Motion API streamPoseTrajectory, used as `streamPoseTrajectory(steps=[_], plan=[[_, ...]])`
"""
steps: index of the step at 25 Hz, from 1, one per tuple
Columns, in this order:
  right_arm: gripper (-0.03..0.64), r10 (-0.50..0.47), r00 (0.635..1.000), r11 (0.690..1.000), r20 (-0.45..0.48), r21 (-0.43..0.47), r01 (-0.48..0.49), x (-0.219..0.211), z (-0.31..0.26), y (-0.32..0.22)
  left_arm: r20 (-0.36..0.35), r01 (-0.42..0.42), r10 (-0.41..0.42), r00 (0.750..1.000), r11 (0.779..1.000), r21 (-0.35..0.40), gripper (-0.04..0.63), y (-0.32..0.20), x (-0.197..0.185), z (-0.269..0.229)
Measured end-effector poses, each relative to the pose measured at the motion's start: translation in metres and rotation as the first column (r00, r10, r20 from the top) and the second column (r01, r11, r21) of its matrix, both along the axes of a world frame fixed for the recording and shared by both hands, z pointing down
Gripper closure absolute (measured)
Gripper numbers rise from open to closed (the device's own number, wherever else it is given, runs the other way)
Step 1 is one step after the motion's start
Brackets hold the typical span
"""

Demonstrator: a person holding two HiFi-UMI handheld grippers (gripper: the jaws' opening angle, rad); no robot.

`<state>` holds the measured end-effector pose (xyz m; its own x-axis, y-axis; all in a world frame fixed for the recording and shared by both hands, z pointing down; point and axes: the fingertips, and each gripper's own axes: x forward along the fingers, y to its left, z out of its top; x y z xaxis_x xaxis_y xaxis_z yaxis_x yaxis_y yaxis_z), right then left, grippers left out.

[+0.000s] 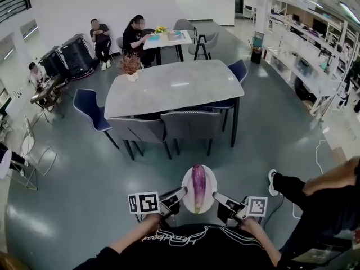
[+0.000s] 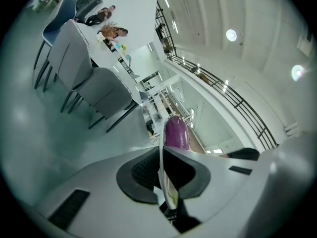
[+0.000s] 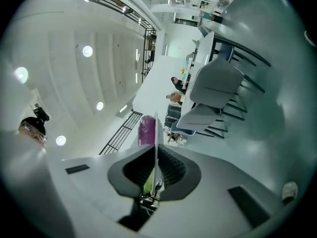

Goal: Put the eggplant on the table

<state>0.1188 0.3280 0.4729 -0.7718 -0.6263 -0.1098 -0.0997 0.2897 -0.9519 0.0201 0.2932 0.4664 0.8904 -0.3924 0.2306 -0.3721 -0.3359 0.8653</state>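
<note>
A purple eggplant [image 1: 198, 187] lies lengthwise on a white plate [image 1: 210, 180] held in the air in front of the person. My left gripper [image 1: 179, 196] is shut on the plate's left rim and my right gripper [image 1: 218, 198] is shut on its right rim. In the left gripper view the plate [image 2: 162, 148] runs edge-on between the jaws with the eggplant [image 2: 176, 133] beyond it. The right gripper view shows the same plate [image 3: 155, 138] edge-on and the eggplant [image 3: 146, 130] to its left. The grey table [image 1: 174, 86] stands ahead, across open floor.
Two grey chairs [image 1: 163, 129] stand at the table's near side, blue chairs [image 1: 90, 108] at its ends. A small dried plant [image 1: 131, 65] sits on the table's far left corner. People sit at a farther table [image 1: 167, 38]. Another person's leg and shoe [image 1: 274, 180] are at right.
</note>
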Motion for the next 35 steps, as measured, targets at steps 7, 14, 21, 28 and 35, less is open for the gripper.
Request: streamPoseTrajectory(steps=[7, 14, 21, 28, 35], plan=[[0.598, -0.024, 1.0, 1.0, 0.02, 0.006, 0.024, -0.005, 0.003, -0.012, 0.018, 0.025, -0.025, 1.0, 1.0, -0.008, 0.566, -0.011, -0.005, 0.003], [0.598, -0.007, 1.0, 1.0, -0.007, -0.007, 0.007, 0.002, 0.008, -0.038, 0.003, -0.007, 0.007, 1.0, 1.0, -0.025, 0.568, -0.04, 0.002, 0.012], [0.598, 0.037, 0.999, 0.999, -0.021, -0.008, -0.037, 0.014, 0.006, -0.115, -0.027, -0.05, 0.049, 0.998, 0.998, -0.024, 0.568, -0.12, 0.016, 0.012], [0.598, 0.04, 0.999, 0.998, -0.001, -0.041, -0.04, -0.003, 0.013, -0.23, -0.009, -0.039, 0.039, 0.999, 0.998, -0.044, 0.566, -0.234, -0.002, 0.014], [0.598, 0.035, 0.999, 0.998, -0.009, -0.048, -0.036, -0.024, 0.003, -0.342, 0.003, -0.009, 0.009, 1.0, 0.998, -0.06, 0.568, -0.343, -0.024, 0.007]])
